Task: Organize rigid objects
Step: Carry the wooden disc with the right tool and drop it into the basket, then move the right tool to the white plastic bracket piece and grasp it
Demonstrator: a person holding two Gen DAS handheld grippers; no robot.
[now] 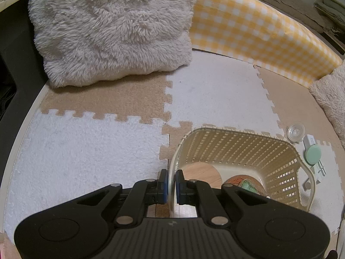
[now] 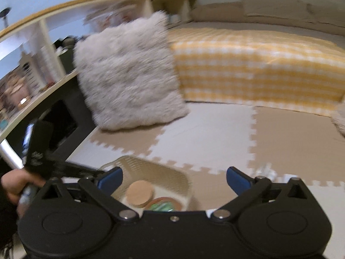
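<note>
Nearest my left lens, the left gripper [image 1: 171, 186] has its jaws pinched on the near rim of the cream lattice basket [image 1: 237, 144], one blue pad inside the wall and one outside, steadying it on the foam puzzle mat [image 1: 86, 146]. Inside the basket lie a round wooden coaster [image 1: 202, 170] and, touching it, a brown-rimmed disc with a green centre [image 1: 245, 182]. Outside, just past the basket's far right corner, wait a clear suction-cup-like piece [image 1: 295, 132] and a white item with a mint-green round cap [image 1: 312, 152]; beyond that I cannot tell what they are.

From the right wrist view, the right gripper [image 2: 174, 180] has its jaws spread wide and empty, hanging above the basket's open top. That view is smeared, so I read the hand as travelling.

My judgement is that the next step is fetching one of the two loose pieces on the right. I would keep the left pinch firm so the basket does not skate on the mat, swing the right jaws over the mint-capped item, come down with the pads square across its narrow sides, and close only once the blur settles. The clear piece looks slippery and low, so a grip at its rim seems safer.

Farther out stand a shaggy cushion [image 1: 112, 30] and a yellow gingham mattress edge [image 1: 258, 34].
</note>
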